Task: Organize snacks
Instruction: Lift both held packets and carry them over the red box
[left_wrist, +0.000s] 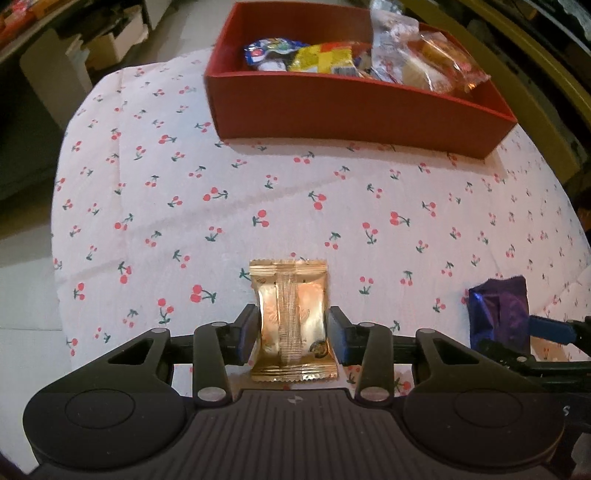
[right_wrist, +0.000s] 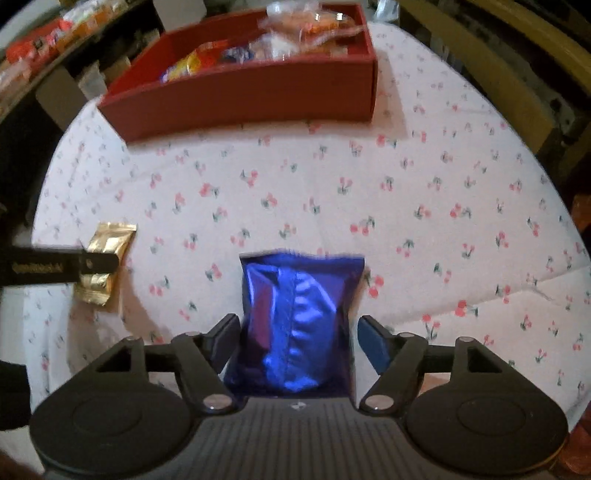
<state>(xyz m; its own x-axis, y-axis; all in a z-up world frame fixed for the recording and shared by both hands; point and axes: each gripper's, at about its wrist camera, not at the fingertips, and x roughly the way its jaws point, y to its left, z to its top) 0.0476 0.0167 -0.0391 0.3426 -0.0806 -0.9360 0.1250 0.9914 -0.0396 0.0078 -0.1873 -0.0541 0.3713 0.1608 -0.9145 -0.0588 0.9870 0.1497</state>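
No wording can be read for certain anywhere. The black bar of the left claw (right_wrist: 96, 263), seen from the right wrist view, carries a line of small pale lettering (too blurred to spell out). A small pale emblem sits on the ribbed body of each device, not a legible word. The gold packet (left_wrist: 292, 317) bears a dark round seal near its lower corner, its print too small to make out.
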